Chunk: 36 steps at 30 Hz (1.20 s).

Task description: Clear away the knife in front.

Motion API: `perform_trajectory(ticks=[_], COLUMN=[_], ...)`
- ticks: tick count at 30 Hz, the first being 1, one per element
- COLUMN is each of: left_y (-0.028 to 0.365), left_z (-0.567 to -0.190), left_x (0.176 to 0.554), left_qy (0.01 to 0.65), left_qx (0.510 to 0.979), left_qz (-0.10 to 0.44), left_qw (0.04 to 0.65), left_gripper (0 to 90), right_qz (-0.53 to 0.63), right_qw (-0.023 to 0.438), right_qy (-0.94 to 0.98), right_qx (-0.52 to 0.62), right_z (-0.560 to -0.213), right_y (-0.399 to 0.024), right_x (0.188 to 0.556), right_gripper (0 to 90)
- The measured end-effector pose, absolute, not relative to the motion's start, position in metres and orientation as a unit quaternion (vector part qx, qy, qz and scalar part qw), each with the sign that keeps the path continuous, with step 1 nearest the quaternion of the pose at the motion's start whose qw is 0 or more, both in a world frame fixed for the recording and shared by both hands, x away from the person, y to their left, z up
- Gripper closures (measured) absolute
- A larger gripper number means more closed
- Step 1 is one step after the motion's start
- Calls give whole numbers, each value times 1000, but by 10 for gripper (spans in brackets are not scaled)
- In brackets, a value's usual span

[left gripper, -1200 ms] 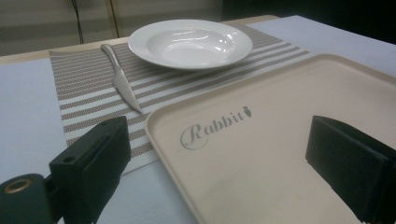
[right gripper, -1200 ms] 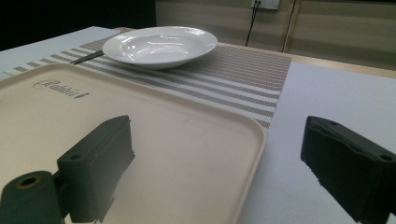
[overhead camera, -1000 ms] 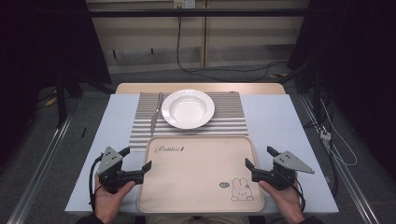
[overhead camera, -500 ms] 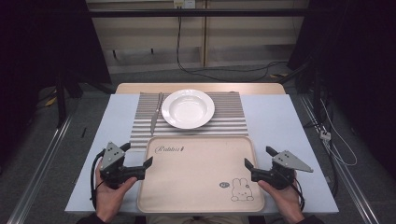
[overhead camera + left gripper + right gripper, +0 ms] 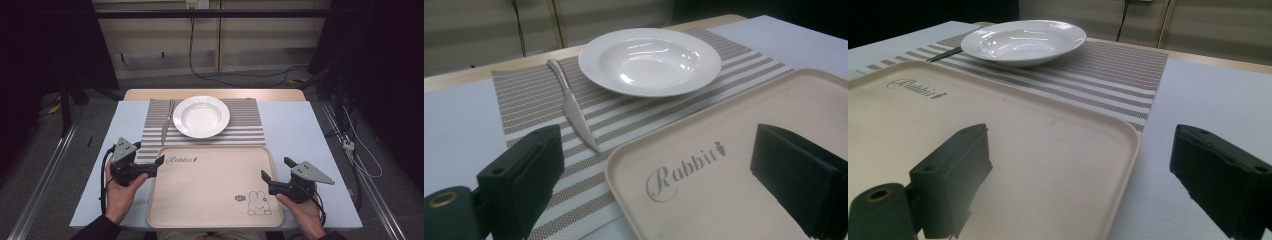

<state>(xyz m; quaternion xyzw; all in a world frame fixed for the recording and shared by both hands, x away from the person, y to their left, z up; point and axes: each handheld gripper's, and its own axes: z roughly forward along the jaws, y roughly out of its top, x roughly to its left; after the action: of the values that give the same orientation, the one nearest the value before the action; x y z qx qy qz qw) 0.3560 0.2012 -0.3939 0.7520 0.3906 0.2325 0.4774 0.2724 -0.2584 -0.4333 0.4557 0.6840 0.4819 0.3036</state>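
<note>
At lower left of the high view, the left gripper stands wide open, gripping nothing, astride the far left corner of the beige tray at bottom centre. At lower right, the right gripper gapes equally empty, straddling the tray's right rim.

Centre of the high view: cream plastic tray with a rabbit print on the pale blue table. Behind it, upper centre: striped woven placemat, bearing a white round deep plate. Left of the plate, on the mat: silver metal knife. At the tray's left edge, left gripper; at its right edge, right gripper.
</note>
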Motion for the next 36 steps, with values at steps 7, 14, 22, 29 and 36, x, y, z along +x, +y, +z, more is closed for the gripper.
perform_trajectory(ticks=[7, 14, 22, 29, 36], left_y=[201, 204, 200, 194, 190], left_z=[-387, -383, -379, -379, -378], left_x=[377, 397, 420, 442, 461], left_qy=[401, 422, 428, 433, 434], left_qx=[752, 746, 748, 755, 760], left_qz=[228, 224, 217, 219, 216], left_qw=[471, 464, 458, 442, 433], left_gripper=[72, 75, 87, 103, 102], right_qz=[483, 482, 483, 484, 483], right_qw=[300, 297, 295, 292, 289], right_qy=[686, 686, 685, 685, 689], right_qx=[453, 458, 459, 460, 457], right_z=[-433, -434, -435, -436, -436], right_y=[-257, -257, -259, -260, -257], right_x=[273, 273, 274, 276, 278], right_gripper=[92, 94, 94, 94, 93])
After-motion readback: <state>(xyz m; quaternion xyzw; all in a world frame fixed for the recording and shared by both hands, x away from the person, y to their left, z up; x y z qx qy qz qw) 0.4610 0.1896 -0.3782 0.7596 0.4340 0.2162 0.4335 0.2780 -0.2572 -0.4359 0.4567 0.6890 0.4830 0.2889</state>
